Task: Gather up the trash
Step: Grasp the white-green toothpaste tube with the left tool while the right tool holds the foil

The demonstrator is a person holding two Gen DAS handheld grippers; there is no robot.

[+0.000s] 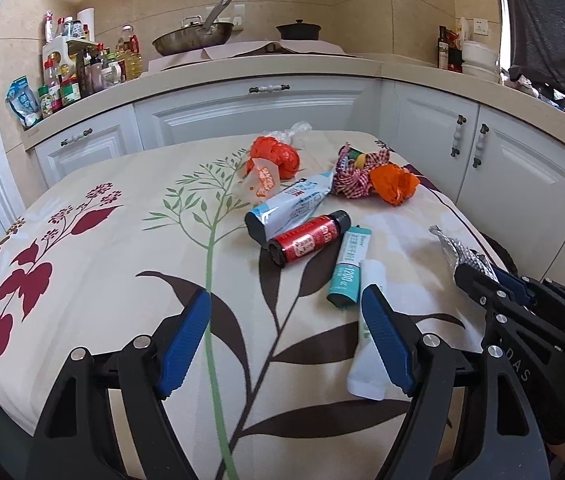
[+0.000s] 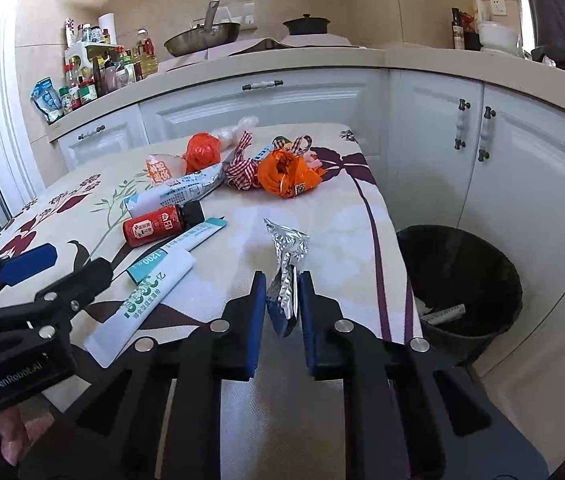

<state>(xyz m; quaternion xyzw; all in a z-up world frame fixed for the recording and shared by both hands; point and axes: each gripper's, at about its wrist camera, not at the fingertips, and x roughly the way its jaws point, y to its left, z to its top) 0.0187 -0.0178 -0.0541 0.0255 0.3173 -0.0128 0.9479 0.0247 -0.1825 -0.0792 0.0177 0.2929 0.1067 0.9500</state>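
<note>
Table [image 1: 102, 280] covered with cream cloth, leaf and flower print. Lying on it ahead of the open left tool [image 1: 286, 320]: white sachet [image 1: 366, 344] beside its right finger, teal tube [image 1: 348, 266], red bottle [image 1: 308, 238], blue-white pouch [image 1: 288, 206]. Farther off: orange bags [image 1: 276, 156], checked ribbon [image 1: 352, 178].

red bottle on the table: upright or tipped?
Tipped. The red bottle lies on its side on the tablecloth, black cap away from the camera, beside the teal sachet.
</note>
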